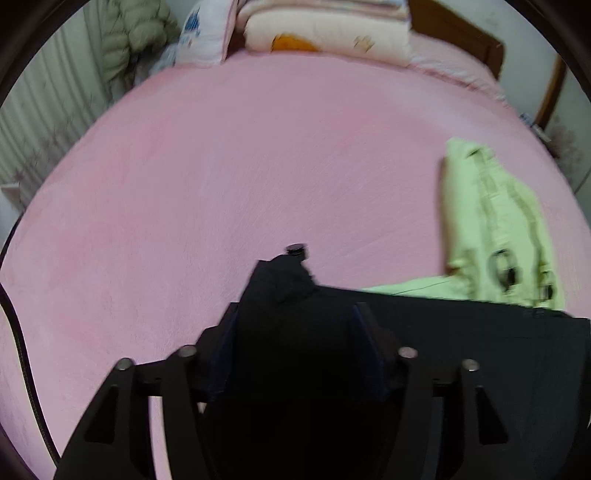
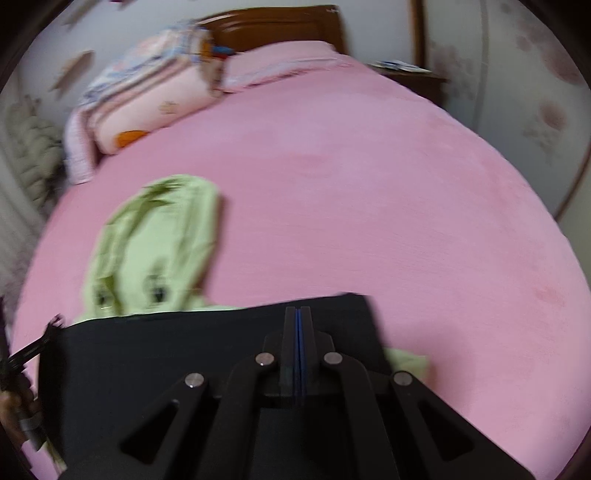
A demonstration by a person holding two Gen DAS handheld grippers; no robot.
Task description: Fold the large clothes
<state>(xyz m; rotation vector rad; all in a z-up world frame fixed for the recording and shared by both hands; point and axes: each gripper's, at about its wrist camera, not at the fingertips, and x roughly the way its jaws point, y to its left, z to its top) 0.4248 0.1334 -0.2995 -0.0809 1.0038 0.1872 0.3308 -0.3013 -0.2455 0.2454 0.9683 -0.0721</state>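
Observation:
A large black garment (image 1: 461,325) is stretched between my two grippers above the pink bed (image 1: 221,166). My left gripper (image 1: 295,314) is shut on a bunched corner of it, with a button showing at the tip. In the right wrist view the black garment (image 2: 184,350) spreads to the left, and my right gripper (image 2: 299,317) is shut on its edge, the fingers pressed together. A light green garment (image 2: 155,240) lies on the bed beyond the black one; it also shows in the left wrist view (image 1: 495,221).
Folded quilts and pillows (image 1: 325,33) are stacked at the head of the bed by a wooden headboard (image 2: 280,26). A padded jacket (image 1: 133,40) hangs at the far left. A nightstand (image 2: 410,74) stands beside the bed. The pink sheet (image 2: 406,184) stretches wide.

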